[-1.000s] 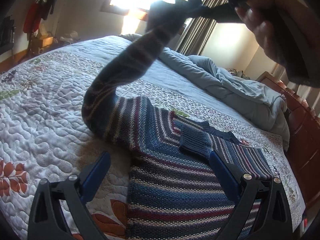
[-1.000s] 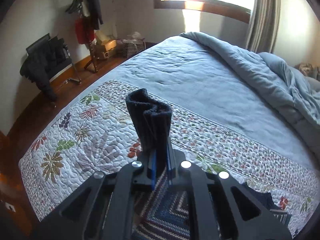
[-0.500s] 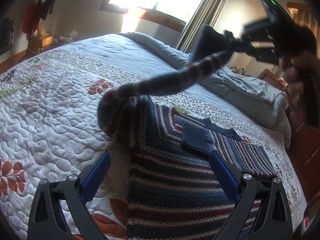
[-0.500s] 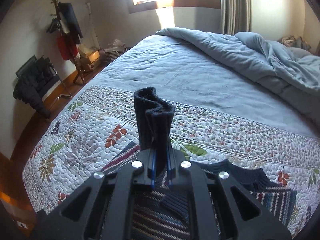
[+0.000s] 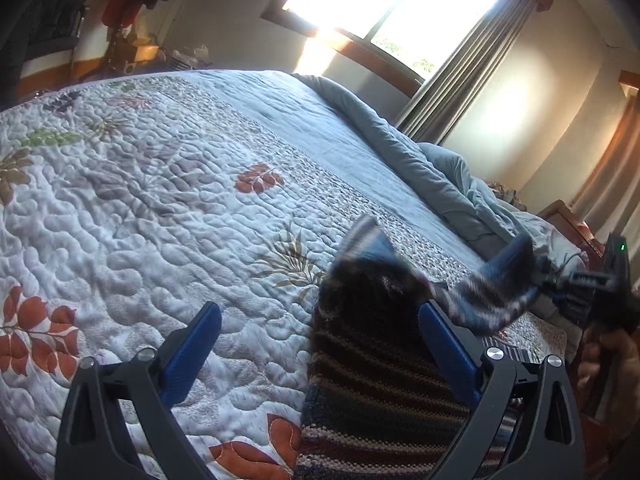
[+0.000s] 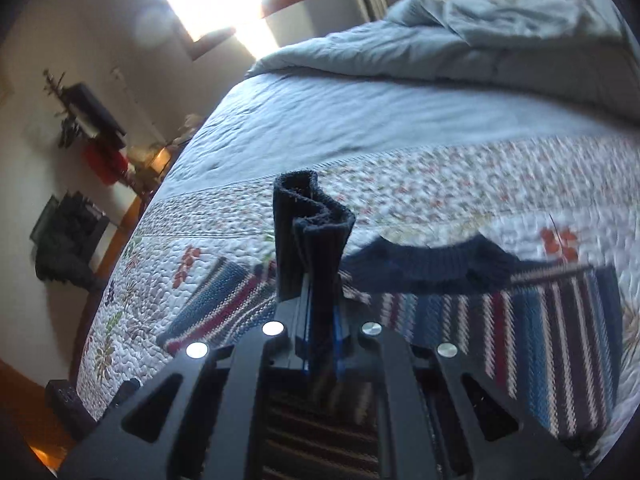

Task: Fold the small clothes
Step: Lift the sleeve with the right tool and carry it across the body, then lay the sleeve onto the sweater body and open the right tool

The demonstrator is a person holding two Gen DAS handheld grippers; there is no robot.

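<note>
A small striped knit sweater [image 5: 372, 384] in blue, maroon and cream lies on the quilted bed. My left gripper [image 5: 316, 320] is open and empty, its blue fingers either side of the sweater's left edge, just above it. My right gripper [image 6: 320, 280] is shut on the sweater's dark navy sleeve cuff [image 6: 310, 224], which sticks up between its fingers. In the left wrist view the right gripper [image 5: 592, 292] is low at the right, holding the sleeve [image 5: 480, 300] across the sweater body. The navy collar [image 6: 432, 258] and striped body [image 6: 520, 320] show in the right wrist view.
The white floral quilt [image 5: 140, 220] covers the near bed. A rumpled grey-blue duvet [image 5: 440, 184] lies at the far side. A bright window [image 5: 384, 4] and curtain stand behind. A coat rack and chair [image 6: 76, 236] stand by the left wall.
My right gripper has carried the sleeve from high on the left down and across to the right, over the sweater body. The left gripper stayed open in place.
</note>
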